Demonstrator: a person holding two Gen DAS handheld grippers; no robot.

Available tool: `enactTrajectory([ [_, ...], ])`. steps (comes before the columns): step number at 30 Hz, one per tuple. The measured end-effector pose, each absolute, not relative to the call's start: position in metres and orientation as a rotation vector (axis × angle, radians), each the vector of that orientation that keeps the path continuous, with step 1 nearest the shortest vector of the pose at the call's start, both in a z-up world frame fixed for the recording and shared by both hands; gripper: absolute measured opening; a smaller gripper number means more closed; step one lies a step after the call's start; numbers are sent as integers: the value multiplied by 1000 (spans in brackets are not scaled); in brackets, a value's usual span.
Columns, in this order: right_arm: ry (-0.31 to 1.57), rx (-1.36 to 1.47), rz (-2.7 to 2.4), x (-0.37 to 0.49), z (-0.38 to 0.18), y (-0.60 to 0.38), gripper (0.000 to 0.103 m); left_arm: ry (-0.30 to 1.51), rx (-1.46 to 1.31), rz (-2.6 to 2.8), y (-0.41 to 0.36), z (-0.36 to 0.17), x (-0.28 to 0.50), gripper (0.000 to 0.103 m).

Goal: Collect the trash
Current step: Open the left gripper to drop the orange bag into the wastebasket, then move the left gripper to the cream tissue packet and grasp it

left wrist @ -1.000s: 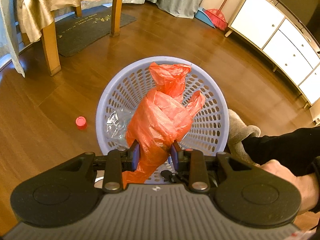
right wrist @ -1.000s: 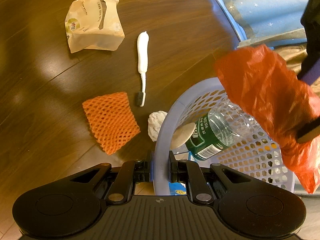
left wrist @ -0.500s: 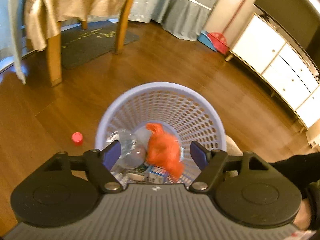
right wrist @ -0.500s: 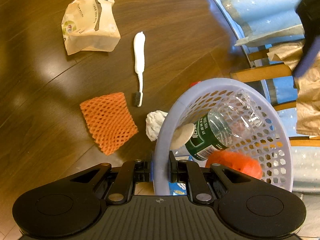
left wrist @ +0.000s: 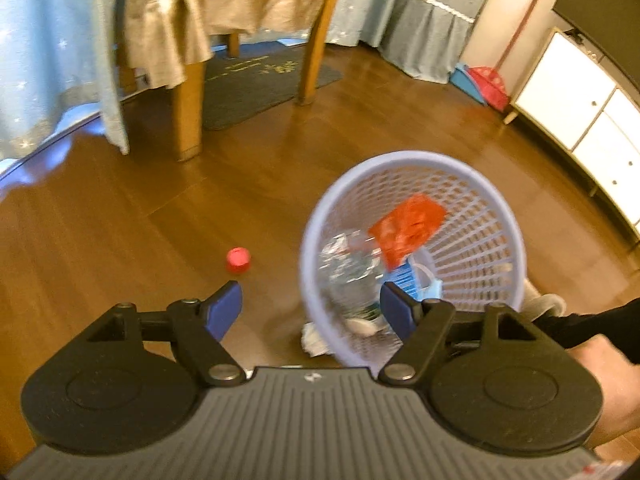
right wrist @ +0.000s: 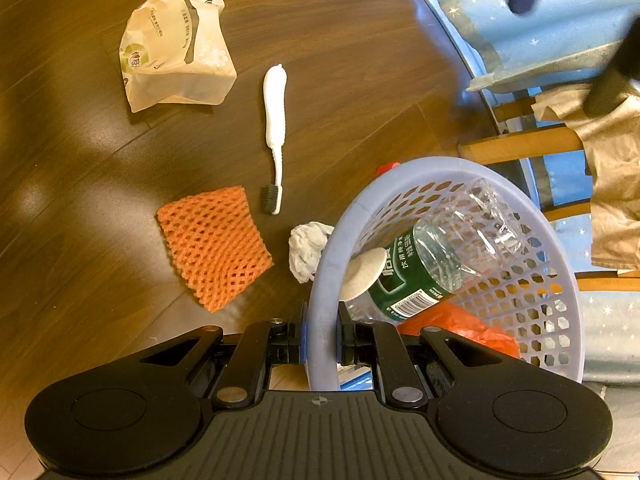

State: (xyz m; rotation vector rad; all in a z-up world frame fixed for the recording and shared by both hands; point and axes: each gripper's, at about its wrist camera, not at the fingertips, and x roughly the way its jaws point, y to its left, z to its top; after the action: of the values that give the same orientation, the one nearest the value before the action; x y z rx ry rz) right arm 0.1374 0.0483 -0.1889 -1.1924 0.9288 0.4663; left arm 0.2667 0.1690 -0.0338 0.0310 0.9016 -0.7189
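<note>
The right wrist view gives us the floor litter the other camera mostly misses: a crumpled paper bag [right wrist: 176, 52], a white toothbrush [right wrist: 274, 136] lying below it and to the right, an orange foam net [right wrist: 214, 246] and a wad of tissue [right wrist: 306, 250] tucked right against the lavender basket [right wrist: 324, 264]. The left wrist view answers with the room: a red bottle cap [left wrist: 238, 259] on the floor left of the basket, a wooden bench [left wrist: 188, 112] draped in tan cloth, a dark mat beneath it, pale curtains, white cabinets [left wrist: 576, 120] along the right wall and a red dustpan in the corner.

Right hand-held gripper [right wrist: 322, 340] is clenched on the basket's rim, one pad on each side of the wall, the basket tipped toward it. Inside lie a clear plastic bottle [right wrist: 436, 264] with a green label, a round pale disc beside it, and the orange plastic bag [right wrist: 472, 328] low in the basket, just right of the gripper.

Left hand-held gripper [left wrist: 311, 310] stands released, blue pads wide and nothing between them. From there the orange bag sits in the basket ahead and to the right, well clear of the pads, above a blue carton. A dark sleeve and a hand [left wrist: 608, 380] show at the right edge. Floor is glossy brown wood throughout.
</note>
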Motion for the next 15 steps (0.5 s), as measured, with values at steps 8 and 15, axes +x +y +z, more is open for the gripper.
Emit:
enactTrajectory([
  [8, 931, -1192, 467, 138, -189, 48, 9, 924, 72, -631, 208, -53, 269, 72],
  [15, 937, -1188, 465, 140, -188, 50, 9, 978, 145, -585, 242, -86, 258, 73],
])
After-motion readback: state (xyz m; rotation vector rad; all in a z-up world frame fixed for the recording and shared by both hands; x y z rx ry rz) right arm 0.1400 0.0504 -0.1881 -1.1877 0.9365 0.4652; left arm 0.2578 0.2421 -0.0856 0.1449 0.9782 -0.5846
